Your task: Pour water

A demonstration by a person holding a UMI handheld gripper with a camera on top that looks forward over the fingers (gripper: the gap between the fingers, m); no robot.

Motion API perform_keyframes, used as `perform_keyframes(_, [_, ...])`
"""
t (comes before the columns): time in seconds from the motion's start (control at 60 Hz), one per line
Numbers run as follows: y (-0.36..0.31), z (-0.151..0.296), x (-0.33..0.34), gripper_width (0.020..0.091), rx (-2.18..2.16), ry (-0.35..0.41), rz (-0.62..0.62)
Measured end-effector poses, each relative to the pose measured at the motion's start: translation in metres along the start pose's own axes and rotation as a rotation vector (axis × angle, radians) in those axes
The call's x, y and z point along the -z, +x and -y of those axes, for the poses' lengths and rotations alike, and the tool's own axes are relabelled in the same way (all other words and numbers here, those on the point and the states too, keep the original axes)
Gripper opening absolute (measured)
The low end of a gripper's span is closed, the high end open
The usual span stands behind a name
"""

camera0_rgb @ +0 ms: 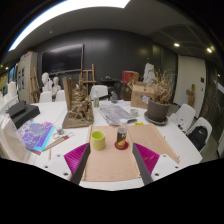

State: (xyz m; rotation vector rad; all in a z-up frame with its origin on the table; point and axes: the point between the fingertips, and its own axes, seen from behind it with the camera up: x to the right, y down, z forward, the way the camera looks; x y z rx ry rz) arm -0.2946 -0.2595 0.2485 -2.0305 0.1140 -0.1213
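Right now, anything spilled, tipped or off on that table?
Nothing stands out. The green cup and the small bottle stand upright on the table, no spill visible. The hand-held gripper is open, short of both.

Passage ahead: brown mat (112, 160) bare near table (190, 150) edge; green cup (98, 140), small bottle (122, 136) block beyond.

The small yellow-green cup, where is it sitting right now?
In the gripper view, the small yellow-green cup stands on the white table, just ahead of the open gripper, slightly left of centre, beside a small dark bottle to its right.
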Motion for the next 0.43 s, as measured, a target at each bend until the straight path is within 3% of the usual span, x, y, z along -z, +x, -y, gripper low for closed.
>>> perform_keyframes(0.433, [-0.001,0.002,0.019,0.0856,0.001,-0.009,-0.02])
